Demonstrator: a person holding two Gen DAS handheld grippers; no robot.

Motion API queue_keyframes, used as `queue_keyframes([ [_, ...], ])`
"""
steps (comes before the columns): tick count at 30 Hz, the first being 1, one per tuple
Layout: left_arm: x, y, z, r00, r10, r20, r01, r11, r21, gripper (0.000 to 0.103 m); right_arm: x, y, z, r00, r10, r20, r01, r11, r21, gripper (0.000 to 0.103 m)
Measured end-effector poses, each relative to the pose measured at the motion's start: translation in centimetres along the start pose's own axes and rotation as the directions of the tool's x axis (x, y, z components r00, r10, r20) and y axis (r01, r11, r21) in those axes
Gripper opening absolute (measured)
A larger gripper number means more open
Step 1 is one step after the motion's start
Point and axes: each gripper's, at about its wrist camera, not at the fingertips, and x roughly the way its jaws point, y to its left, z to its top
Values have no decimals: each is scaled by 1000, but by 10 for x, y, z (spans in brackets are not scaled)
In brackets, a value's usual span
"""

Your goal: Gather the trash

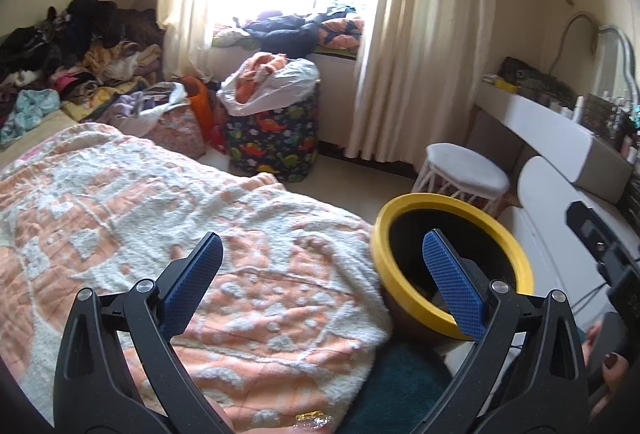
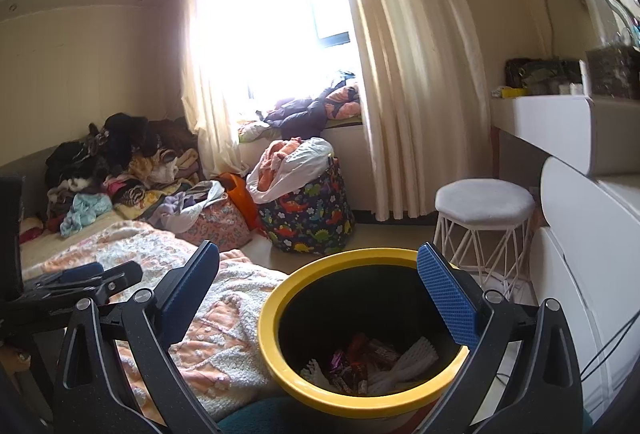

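Currently my left gripper [image 1: 320,278] has jaws wide apart, holding nothing, over the orange-white blanket [image 1: 160,202]. My right gripper [image 2: 320,290] is likewise spread and empty, above the yellow-rimmed bin [image 2: 280,366] beside the bed. Wrappers [image 2: 360,358] lie inside the bin. One shiny wrapper [image 1: 312,419] sits at the blanket's near edge.

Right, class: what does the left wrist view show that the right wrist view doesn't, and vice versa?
Only the left wrist view shows the shiny gold wrapper at the blanket's near edge. Only the right wrist view shows the trash inside the yellow-rimmed bin. Both share the bin, peach blanket, dinosaur-print bag and white stool.
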Motion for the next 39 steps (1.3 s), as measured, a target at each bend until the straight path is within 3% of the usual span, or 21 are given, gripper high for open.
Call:
queue_keyframes([
  [2,-1,11,1,1000,26,-4,-27,999,-25,92,-1,12,1,1000,30,10,-30,999,-27,96],
  [6,-8,62,3,995,97,-21,-99,987,-123,92,12,55,6,985,167,-36,-169,983,-77,97],
  [9,-18,123,0,976,216,-42,-220,955,-200,92,30,117,3,935,334,-120,-349,929,-127,97],
  [10,-23,146,-2,961,270,-53,-275,936,-217,92,41,150,-2,897,405,-178,-431,890,-146,97],
  [12,-36,194,-11,914,397,-86,-405,882,-242,92,56,199,-11,812,512,-279,-561,816,-136,97],
  [13,-44,218,-17,880,461,-114,-474,844,-250,92,67,230,-20,748,565,-349,-632,767,-111,97],
  [14,-54,246,-26,840,521,-152,-543,797,-264,92,79,263,-32,668,610,-427,-697,713,-71,97],
  [15,-63,273,-36,799,570,-192,-601,751,-274,92,88,291,-43,607,627,-489,-733,679,-38,97],
  [16,-72,297,-47,751,617,-235,-660,699,-276,92,101,331,-64,513,631,-582,-774,634,5,97],
  [17,-80,314,-55,723,639,-261,-691,666,-283,92,108,357,-78,457,620,-637,-794,608,22,97],
  [18,-87,331,-65,702,655,-280,-712,639,-291,92,116,389,-98,419,582,-697,-804,594,12,97],
  [19,-93,348,-77,669,677,-307,-743,603,-290,92,122,415,-116,394,543,-742,-816,578,-10,97],
  [20,-96,366,-91,627,693,-355,-779,558,-286,92,128,430,-130,387,515,-765,-822,568,-34,97],
  [22,-97,388,-113,592,684,-427,-806,518,-287,92,139,455,-163,410,423,-808,-804,585,-102,98],
  [23,-95,398,-126,568,672,-475,-822,488,-294,92,139,461,-175,432,399,-809,-805,575,-146,98],
  [25,-95,410,-137,592,635,-497,-806,486,-339,93,122,459,-176,497,425,-756,-814,529,-238,97],
  [26,-95,412,-137,596,635,-490,-802,488,-344,93,117,458,-177,512,421,-749,-816,511,-270,97],
  [28,-93,413,-136,588,640,-495,-808,490,-326,93,115,458,-180,531,434,-728,-811,510,-287,97],
  [39,-83,407,-133,573,654,-494,-819,484,-309,93,124,466,-185,524,423,-739,-812,509,-285,98],
])
